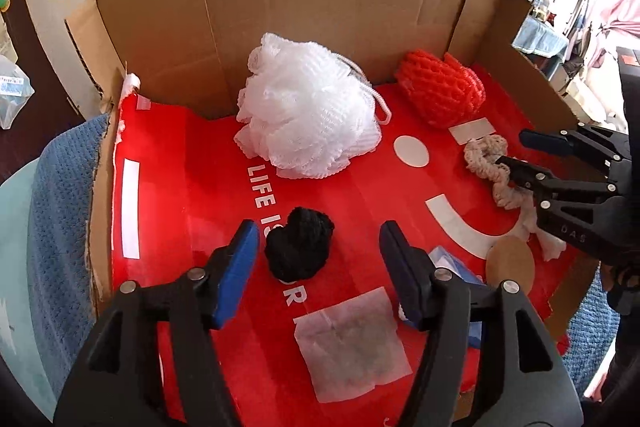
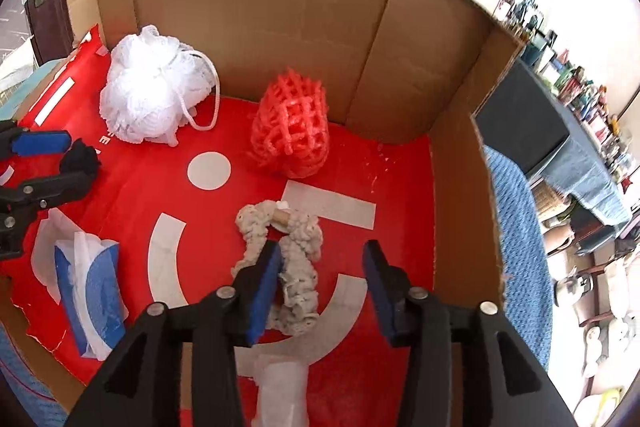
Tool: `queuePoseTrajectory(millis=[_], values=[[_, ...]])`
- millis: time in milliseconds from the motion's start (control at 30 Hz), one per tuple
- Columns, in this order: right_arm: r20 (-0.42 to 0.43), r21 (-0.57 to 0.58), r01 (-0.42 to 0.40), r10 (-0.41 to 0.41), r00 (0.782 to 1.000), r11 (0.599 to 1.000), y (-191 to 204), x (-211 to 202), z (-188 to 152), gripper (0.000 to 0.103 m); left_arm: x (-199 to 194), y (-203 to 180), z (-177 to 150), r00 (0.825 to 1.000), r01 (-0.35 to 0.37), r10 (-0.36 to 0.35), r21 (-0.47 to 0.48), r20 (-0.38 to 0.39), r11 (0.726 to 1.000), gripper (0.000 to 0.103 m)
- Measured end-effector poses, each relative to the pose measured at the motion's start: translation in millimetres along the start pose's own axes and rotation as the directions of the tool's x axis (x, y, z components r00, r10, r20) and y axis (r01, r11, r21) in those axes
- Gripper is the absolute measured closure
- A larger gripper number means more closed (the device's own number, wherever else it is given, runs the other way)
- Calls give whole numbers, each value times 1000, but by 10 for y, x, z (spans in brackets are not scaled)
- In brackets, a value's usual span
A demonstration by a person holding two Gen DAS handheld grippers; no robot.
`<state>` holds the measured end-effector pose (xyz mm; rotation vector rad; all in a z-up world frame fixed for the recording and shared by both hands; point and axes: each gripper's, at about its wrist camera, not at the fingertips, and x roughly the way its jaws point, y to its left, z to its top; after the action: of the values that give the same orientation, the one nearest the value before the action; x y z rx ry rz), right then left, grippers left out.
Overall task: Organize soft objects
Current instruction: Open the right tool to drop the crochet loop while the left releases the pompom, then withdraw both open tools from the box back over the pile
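A black yarn ball (image 1: 300,247) lies on the red sheet (image 1: 180,207) between the fingers of my left gripper (image 1: 319,229). Its jaws stand apart and neither pad presses the ball. My right gripper (image 2: 324,247) is open over a beige knitted band (image 2: 296,267), whose loops lie against the left finger while the right finger stands clear. In the left wrist view the right gripper (image 1: 516,151) comes in from the right over the band (image 1: 486,155). A white mesh bath pouf (image 1: 308,111) and a red foam net (image 1: 440,91) rest near the back wall.
Everything lies inside a cardboard box (image 1: 320,7) with tall walls at the back and right. A blue tissue pack (image 2: 88,291), a white square pad (image 1: 352,343) and a brown disc (image 1: 510,263) lie near the front. A blue towel (image 1: 60,207) lies under the box.
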<state>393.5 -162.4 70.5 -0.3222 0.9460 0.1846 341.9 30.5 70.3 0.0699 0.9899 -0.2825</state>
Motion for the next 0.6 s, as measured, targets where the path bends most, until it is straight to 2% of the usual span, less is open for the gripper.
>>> queuePoseTrajectory(millis=[67,200,233,367,500,600], values=[[10,0,7,-7,1000,1000,17,-52,-6,54,-56,-8,-9,1000,-1,1,-1,13,1000,39],[41,-4,44,-44,998,999,18,-161,-4,39,-187,-35,-36,999,4,-4,4,42,1000,35],[47,-3,47,-47,998,999,26,-192,-1,39,-228,-52,-47,999,4,-5,6,49,1000,34],[77,16,32,-33,996,999,19,-362,-22,39,-405,-110,-110,996,11,-12,8,87,1000,28],[128,36,12,-16,992,999,-2,-582,-76,29,-632,-163,-181,990,14,-15,4,142,1000,28],[176,48,-13,4,984,999,-15,-787,-126,26,-817,-216,-241,983,9,-9,1,181,1000,26]])
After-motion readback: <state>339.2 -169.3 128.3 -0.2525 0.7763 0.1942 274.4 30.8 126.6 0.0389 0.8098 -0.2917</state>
